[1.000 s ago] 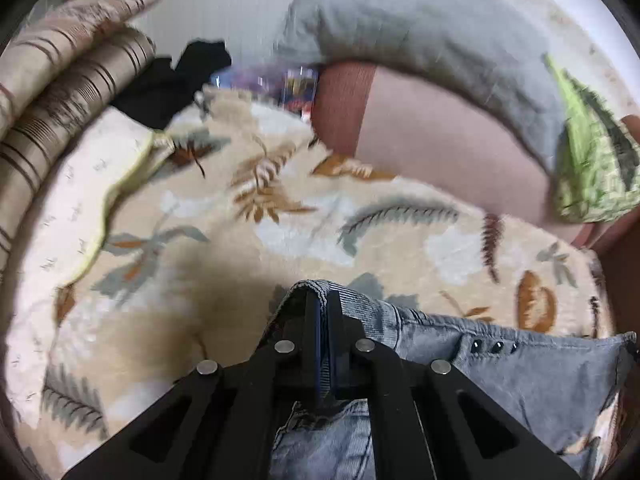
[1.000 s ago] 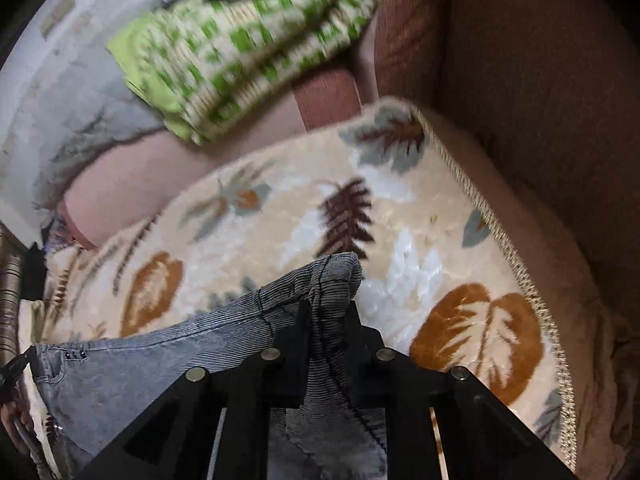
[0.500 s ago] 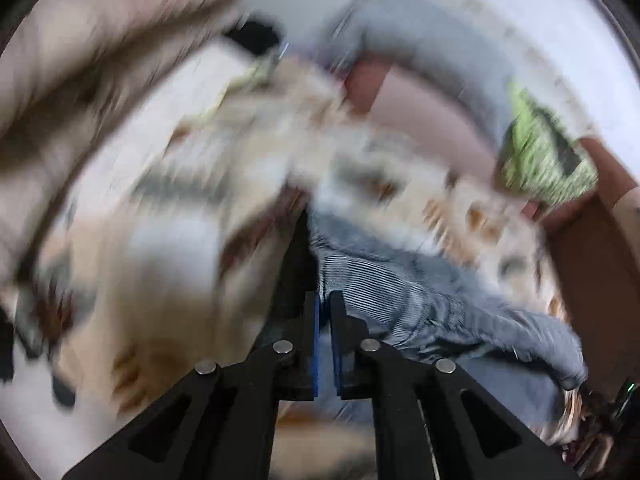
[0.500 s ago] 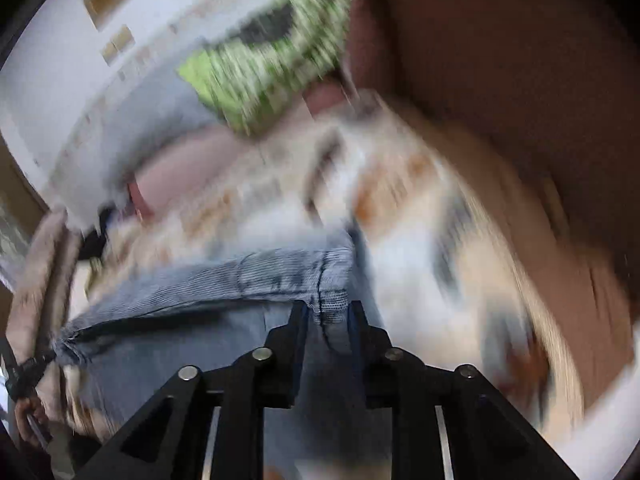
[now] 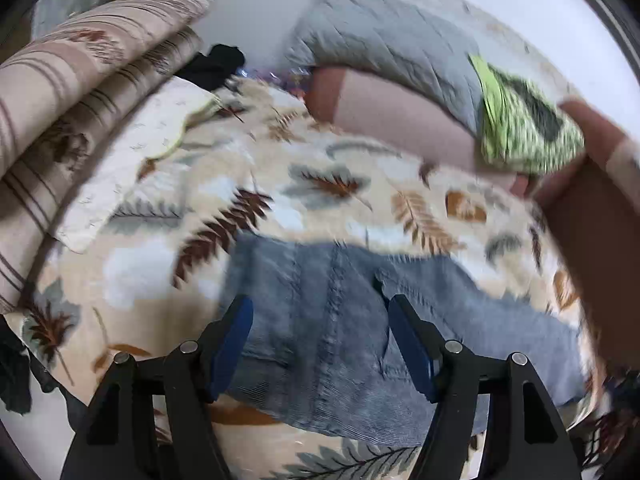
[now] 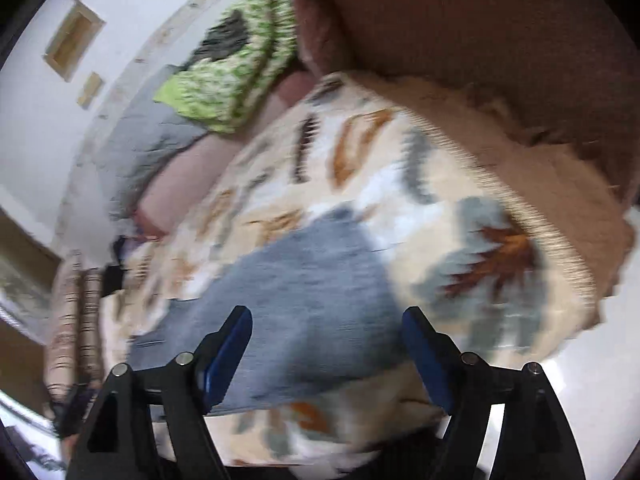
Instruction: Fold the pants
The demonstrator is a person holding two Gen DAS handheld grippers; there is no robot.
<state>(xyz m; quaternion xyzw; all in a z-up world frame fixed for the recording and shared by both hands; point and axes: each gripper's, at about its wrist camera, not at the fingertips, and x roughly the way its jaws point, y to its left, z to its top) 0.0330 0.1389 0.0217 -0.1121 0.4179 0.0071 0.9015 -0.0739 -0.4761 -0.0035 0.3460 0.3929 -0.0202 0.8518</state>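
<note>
So, a bed point(image 5: 256, 184) covered with a cream blanket point(image 6: 400, 184) printed with brown, grey and orange leaves is seen in both views. Along the far side a white wall point(image 5: 256, 32) is visible, with a pinkish bolster point(image 5: 400, 120) laid against it and a grey quilted cover point(image 5: 384, 44) draped on top. A green-and-white patterned cloth point(image 5: 516, 132) is bunched at the bolster's end. In the left wrist view a stack of folded striped blankets point(image 5: 72, 92) is piled at the left edge, with a dark garment point(image 5: 216, 64) tucked behind it and a pale cream cloth point(image 5: 132, 160) spread beside it. In the right wrist view a brown upholstered headboard or sofa side point(image 6: 480, 40) is seen along the bed's right edge, and small framed panels point(image 6: 72, 40) are mounted on the wall. Both views are motion-blurred.

The pants point(image 5: 332, 320), faded blue denim, are laid flat on the blanket, near its front edge. The left claw point(image 5: 320, 332) is spread wide with nothing gripped, and the denim is seen below and between its blue pads point(image 5: 232, 340). The right claw point(image 6: 328, 348) is likewise released, held over the other end of the pants point(image 6: 304, 288). A blurred hand point(image 5: 600, 168) is caught at the right edge of the left wrist view.
</note>
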